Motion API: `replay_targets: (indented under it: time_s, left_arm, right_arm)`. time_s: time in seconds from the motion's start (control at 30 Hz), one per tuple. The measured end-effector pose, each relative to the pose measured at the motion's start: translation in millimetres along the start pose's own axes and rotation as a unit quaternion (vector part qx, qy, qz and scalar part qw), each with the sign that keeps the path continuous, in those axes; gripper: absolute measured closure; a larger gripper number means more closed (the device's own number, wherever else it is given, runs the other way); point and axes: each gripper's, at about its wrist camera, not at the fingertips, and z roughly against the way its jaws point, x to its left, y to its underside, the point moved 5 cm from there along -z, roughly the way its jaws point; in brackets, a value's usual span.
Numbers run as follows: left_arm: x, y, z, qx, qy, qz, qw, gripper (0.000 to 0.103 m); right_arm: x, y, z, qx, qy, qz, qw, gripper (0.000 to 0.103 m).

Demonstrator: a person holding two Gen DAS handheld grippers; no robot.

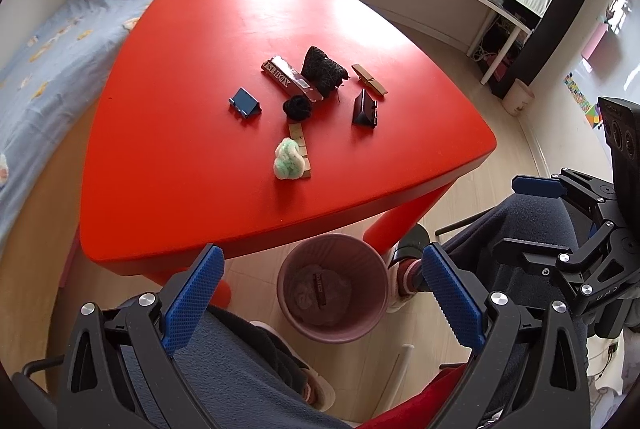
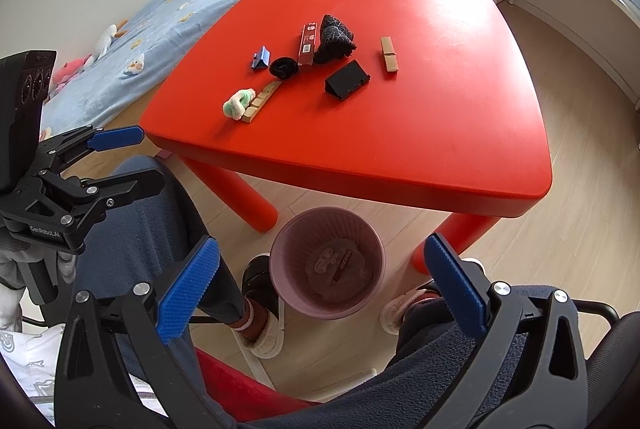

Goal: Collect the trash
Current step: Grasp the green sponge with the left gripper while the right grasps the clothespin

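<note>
The red bench (image 1: 192, 157) fills the middle of both views, with a blue-covered bed (image 1: 48, 61) along its left side. On the floor just off the near edge stands a pink bin (image 1: 376, 273), and crumpled wrappers (image 1: 320, 295) lie at its bottom. The left tool (image 1: 320, 299) hangs over the bin with its blue pads wide apart and nothing between them; the right tool (image 2: 322, 291) is likewise spread and empty above the bin.

A cluster of small things sits mid-bench: a black netted pouch (image 1: 323, 69) touching a long dark red box (image 1: 289, 80), a black stand (image 1: 365, 107) to the right, a blue stand (image 1: 245, 103) to the left, a black scrunchie (image 1: 297, 107) between them, a green-and-white scrunchie (image 1: 287, 160) nearest, resting against a wooden clip (image 1: 301, 145), and another wooden clip (image 1: 370, 79) far right.
</note>
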Motion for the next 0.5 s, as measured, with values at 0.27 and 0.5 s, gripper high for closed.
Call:
replay_targets:
  time_s: [0.27, 0.5]
  left_arm:
    - [5, -11, -1, -0.002, 0.001, 0.005, 1.0, 0.008]
    - [13, -32, -5, -0.008, -0.003, 0.002, 1.0, 0.008]
  right_arm:
    - [-7, -18, 5, -0.015, 0.003, -0.001, 1.0, 0.003]
    - [-21, -52, 3, -0.035, 0.022, 0.003, 0.999, 0.003]
